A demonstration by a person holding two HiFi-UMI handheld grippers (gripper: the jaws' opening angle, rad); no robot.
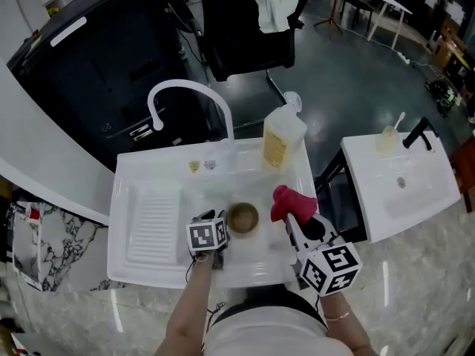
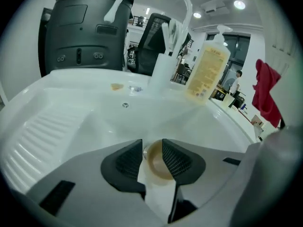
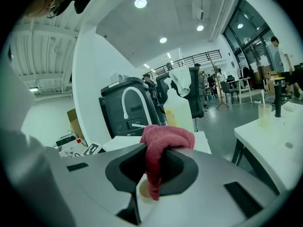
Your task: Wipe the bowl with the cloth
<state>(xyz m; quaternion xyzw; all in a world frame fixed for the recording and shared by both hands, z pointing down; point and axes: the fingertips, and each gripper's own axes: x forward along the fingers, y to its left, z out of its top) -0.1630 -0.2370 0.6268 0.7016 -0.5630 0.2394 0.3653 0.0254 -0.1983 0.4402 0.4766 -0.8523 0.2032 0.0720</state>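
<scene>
A small brown bowl (image 1: 243, 217) sits in the basin of the white sink (image 1: 141, 170). My left gripper (image 1: 224, 236) is at the bowl's left edge. In the left gripper view the jaws (image 2: 152, 149) stand close together, shut on the rim of the bowl (image 2: 159, 168). My right gripper (image 1: 294, 225) hovers just right of the bowl and is shut on a red cloth (image 1: 290, 201). The cloth (image 3: 163, 136) bunches above that gripper (image 3: 154, 154) and hangs down between its jaws. A sliver of the bowl (image 3: 141, 191) shows below.
A curved white faucet (image 1: 185, 89) rises behind the basin, with a yellow soap bottle (image 1: 282, 139) at the back right corner. The ribbed drainboard (image 1: 153, 225) lies to the left. A second white sink (image 1: 401, 191) stands to the right, a black chair (image 1: 245, 35) behind.
</scene>
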